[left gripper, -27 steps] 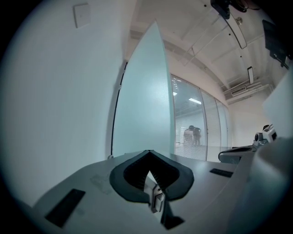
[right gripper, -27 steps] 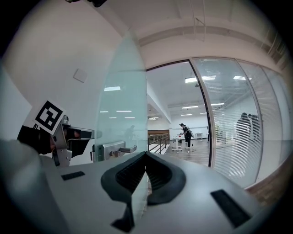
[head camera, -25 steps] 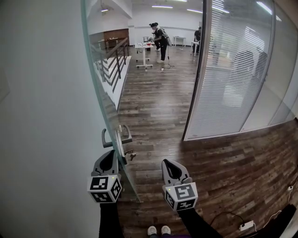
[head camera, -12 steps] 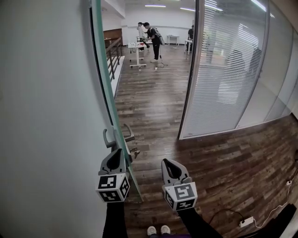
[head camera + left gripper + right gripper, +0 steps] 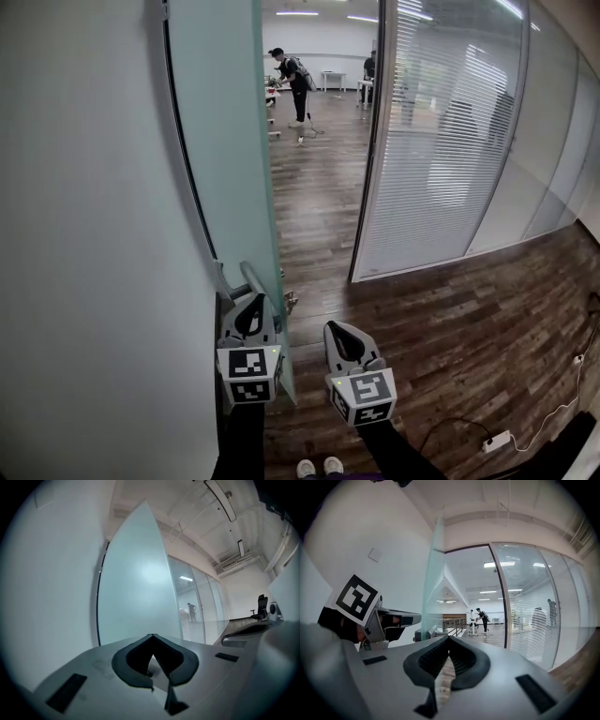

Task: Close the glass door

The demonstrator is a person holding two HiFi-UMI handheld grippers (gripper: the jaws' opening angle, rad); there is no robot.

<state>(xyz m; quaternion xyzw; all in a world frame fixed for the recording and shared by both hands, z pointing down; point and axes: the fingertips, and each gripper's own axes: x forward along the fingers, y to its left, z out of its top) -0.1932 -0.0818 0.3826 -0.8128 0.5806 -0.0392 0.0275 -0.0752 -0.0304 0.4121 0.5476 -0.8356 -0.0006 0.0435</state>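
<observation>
The frosted glass door (image 5: 225,141) stands part-way swung out from the white wall, its free edge toward me. Its metal lever handle (image 5: 242,275) sits just ahead of my left gripper (image 5: 253,302). That gripper is shut and empty, on the wall side of the pane close by the handle; whether it touches the glass I cannot tell. In the left gripper view the pane (image 5: 136,588) fills the middle and the handle (image 5: 243,632) lies to the right. My right gripper (image 5: 335,330) is shut with nothing in it, a little to the door's right and clear of it.
The doorway's metal post (image 5: 367,141) and a glass partition with blinds (image 5: 441,141) stand to the right. Through the opening, people stand by a table far down the wood floor (image 5: 319,169). A small fitting (image 5: 291,300) sits near the door's foot. A cable and power strip (image 5: 497,439) lie at lower right.
The door has swung rightward, away from the wall, so more of its face shows. My left gripper has moved right with it near the handle. The right gripper has barely shifted.
</observation>
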